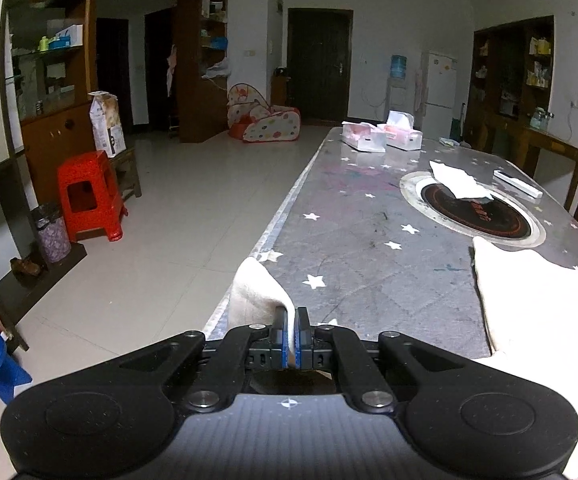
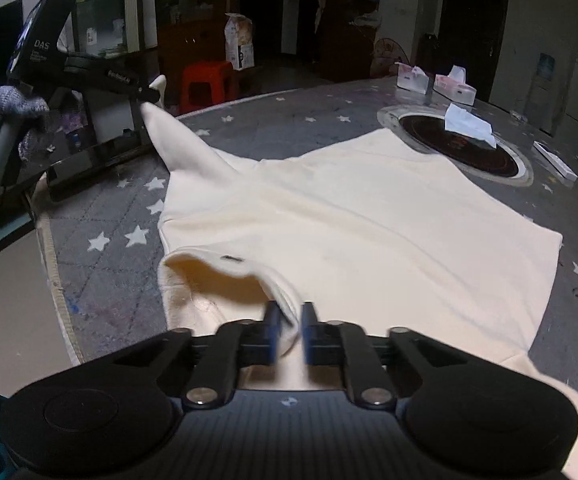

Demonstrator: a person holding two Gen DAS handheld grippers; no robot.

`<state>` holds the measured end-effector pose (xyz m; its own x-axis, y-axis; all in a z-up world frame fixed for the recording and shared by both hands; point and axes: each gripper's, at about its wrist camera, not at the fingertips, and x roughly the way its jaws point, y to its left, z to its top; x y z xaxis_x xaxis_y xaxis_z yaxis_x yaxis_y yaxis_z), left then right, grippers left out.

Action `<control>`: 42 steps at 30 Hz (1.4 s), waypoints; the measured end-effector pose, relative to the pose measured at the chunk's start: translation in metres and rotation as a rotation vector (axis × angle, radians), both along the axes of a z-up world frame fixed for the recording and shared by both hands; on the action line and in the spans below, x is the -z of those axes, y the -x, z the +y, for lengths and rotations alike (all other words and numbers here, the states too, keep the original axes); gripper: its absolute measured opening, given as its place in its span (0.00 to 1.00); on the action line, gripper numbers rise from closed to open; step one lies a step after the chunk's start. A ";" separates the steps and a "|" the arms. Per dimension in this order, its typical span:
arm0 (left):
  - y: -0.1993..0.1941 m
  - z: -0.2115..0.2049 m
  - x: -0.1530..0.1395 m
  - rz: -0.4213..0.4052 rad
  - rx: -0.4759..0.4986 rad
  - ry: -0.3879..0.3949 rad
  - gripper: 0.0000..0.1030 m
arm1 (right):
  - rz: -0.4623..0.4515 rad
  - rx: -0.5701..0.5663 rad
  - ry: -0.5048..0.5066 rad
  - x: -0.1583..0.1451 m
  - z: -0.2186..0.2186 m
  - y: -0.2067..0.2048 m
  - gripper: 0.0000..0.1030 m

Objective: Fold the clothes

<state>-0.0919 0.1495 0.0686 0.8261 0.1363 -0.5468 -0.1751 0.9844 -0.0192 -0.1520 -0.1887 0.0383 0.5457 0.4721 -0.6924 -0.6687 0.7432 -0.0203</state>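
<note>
A cream garment (image 2: 349, 220) lies spread on the grey star-patterned table (image 2: 101, 216). My left gripper (image 1: 291, 313) is shut on the end of one sleeve (image 1: 257, 292), held up off the cloth near the table's left edge. In the right wrist view that gripper (image 2: 151, 96) pulls the sleeve (image 2: 185, 144) taut, a gloved hand (image 2: 9, 108) on its handle. My right gripper (image 2: 292, 314) is at the neckline (image 2: 209, 264) at the near edge. Its blurred fingers stand a little apart with the collar's edge between them. The garment's body (image 1: 541, 312) shows at the right in the left wrist view.
A round black hob (image 2: 457, 144) is set into the table beyond the garment, a crumpled tissue (image 2: 469, 124) on it. Two tissue boxes (image 2: 435, 82) stand at the far end and a white bar (image 2: 555, 160) at the right. A red stool (image 1: 89, 196) stands on the floor left.
</note>
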 end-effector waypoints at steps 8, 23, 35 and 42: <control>0.011 0.011 0.013 0.039 -0.043 -0.010 0.03 | -0.003 -0.147 0.057 -0.012 -0.004 0.030 0.07; 0.027 0.028 0.001 0.046 -0.129 -0.048 0.07 | 0.081 -0.031 -0.058 -0.027 -0.050 0.041 0.20; 0.018 -0.113 0.011 0.079 0.386 0.027 0.07 | 0.038 0.395 -0.071 -0.001 -0.141 -0.005 0.24; 0.031 -0.179 0.035 0.135 0.633 0.027 0.07 | 0.017 0.521 -0.035 0.010 -0.179 -0.020 0.32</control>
<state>-0.1233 -0.0297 0.0339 0.6657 -0.3703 -0.6479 0.4368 0.8973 -0.0639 -0.1324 -0.3673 0.0280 0.7031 0.1641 -0.6919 -0.2099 0.9775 0.0185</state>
